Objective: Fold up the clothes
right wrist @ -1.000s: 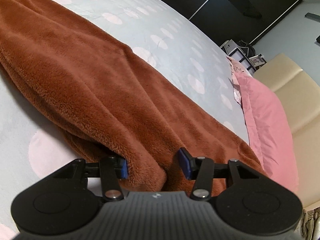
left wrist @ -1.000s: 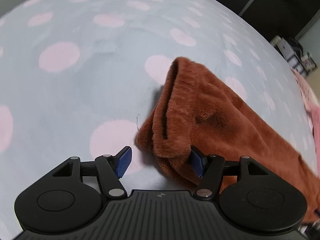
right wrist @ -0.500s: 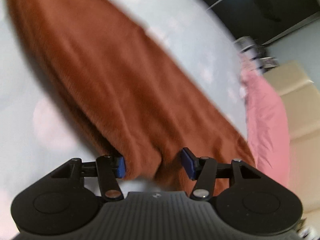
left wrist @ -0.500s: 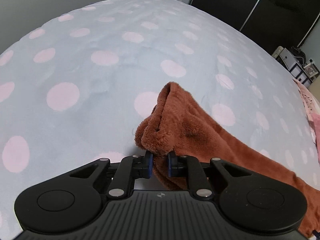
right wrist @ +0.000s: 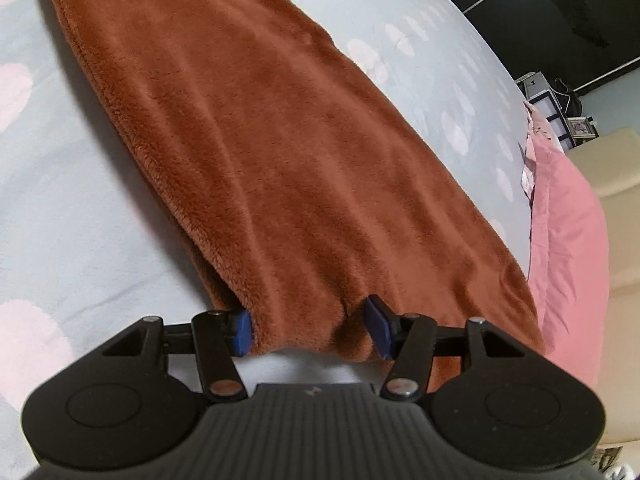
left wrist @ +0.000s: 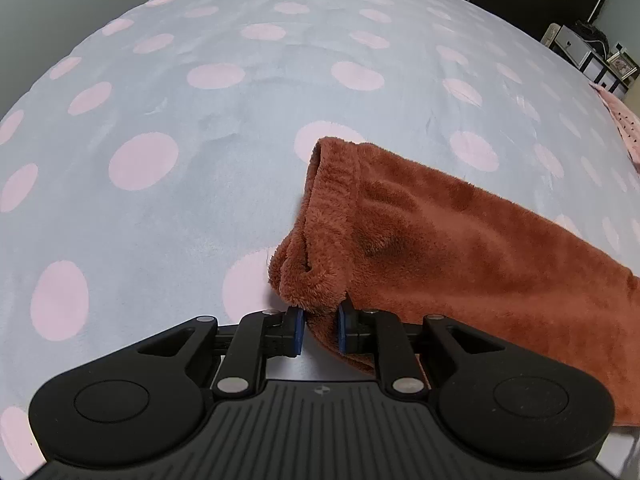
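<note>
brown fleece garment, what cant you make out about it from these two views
- Garment type: the brown fleece garment runs off the right edge in the left wrist view and off the top in the right wrist view.
- Its near hem: hidden behind the right gripper body.
- Grip depth: the left gripper fingers are closed on a bunched corner; the layers held are hidden in the folds.
- Underside on the bedspread: covered by the garment.

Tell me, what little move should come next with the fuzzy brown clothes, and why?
Probably close the right hand-held gripper. Its jaws stand wide around a bunch of the brown fleece garment without pinching it, while the left hand-held gripper is already shut on the hemmed end. Both ends need holding before lifting to fold.
</note>
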A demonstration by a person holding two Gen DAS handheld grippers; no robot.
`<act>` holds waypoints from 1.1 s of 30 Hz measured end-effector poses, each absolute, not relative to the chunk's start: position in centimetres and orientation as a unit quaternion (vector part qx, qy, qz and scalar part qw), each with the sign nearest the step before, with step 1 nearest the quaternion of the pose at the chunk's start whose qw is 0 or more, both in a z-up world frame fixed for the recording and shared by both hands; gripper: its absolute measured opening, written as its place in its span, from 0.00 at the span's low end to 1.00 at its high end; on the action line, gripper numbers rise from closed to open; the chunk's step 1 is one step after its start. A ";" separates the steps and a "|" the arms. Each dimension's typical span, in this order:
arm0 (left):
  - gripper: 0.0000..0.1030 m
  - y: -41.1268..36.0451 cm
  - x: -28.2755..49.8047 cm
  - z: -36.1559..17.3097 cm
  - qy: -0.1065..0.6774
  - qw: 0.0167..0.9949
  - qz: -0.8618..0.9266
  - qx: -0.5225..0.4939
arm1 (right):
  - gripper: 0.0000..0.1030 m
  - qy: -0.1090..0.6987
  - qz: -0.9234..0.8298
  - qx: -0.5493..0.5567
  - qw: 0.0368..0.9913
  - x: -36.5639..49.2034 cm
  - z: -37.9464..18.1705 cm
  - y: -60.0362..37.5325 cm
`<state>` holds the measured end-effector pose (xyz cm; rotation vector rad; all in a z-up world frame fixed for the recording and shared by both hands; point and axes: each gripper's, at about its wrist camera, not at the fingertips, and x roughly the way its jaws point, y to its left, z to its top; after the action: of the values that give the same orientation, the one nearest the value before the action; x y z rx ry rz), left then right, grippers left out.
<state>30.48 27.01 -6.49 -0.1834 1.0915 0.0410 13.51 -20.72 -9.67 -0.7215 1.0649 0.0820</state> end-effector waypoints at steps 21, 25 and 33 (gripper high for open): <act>0.18 24.9 31.6 -8.4 0.535 0.842 0.055 -0.037 | 0.68 0.435 -0.139 -0.091 0.885 9.2 -6.8 -46.8; 0.20 23.9 32.2 -8.7 0.539 0.839 0.072 -0.023 | 0.68 0.441 -0.108 -0.154 0.878 10.9 -9.5 -47.8; 0.21 23.0 33.0 -9.3 0.543 0.835 0.085 0.000 | 0.35 0.432 -0.063 -0.168 0.884 12.7 -11.2 -50.1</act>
<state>32.99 22.96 -9.32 -0.0009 1.1503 0.1794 12.71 -50.08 -11.21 -0.3498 0.8981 -0.1318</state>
